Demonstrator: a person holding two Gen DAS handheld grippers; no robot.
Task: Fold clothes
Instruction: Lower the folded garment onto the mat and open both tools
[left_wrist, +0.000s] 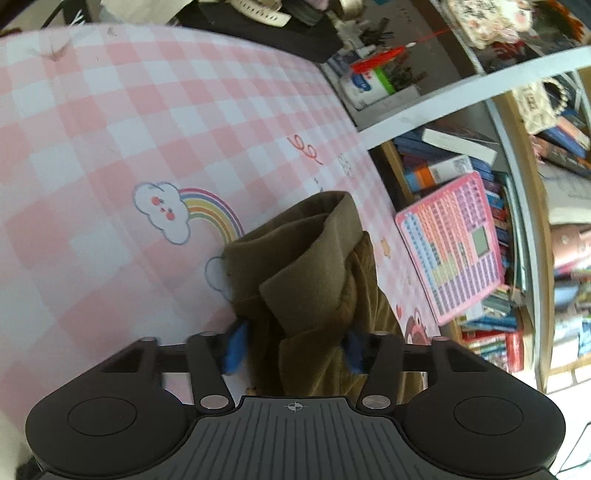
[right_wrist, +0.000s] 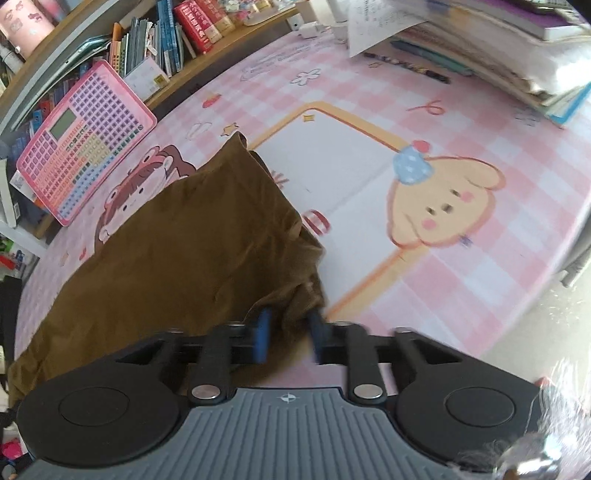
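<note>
Brown garment (right_wrist: 177, 251): bunched between both claws. Left claw (left_wrist: 293, 349) and right claw (right_wrist: 290, 336) each clamp an edge; cloth runs toward frame's upper middle.

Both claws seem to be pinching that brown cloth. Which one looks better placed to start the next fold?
Probably the right gripper: it pinches an edge of the brown garment beside open mat. The left gripper holds a thick bunched wad.

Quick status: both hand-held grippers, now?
Left hand-held gripper: closed on the brown garment.
Right hand-held gripper: closed on the same garment's edge.
</note>
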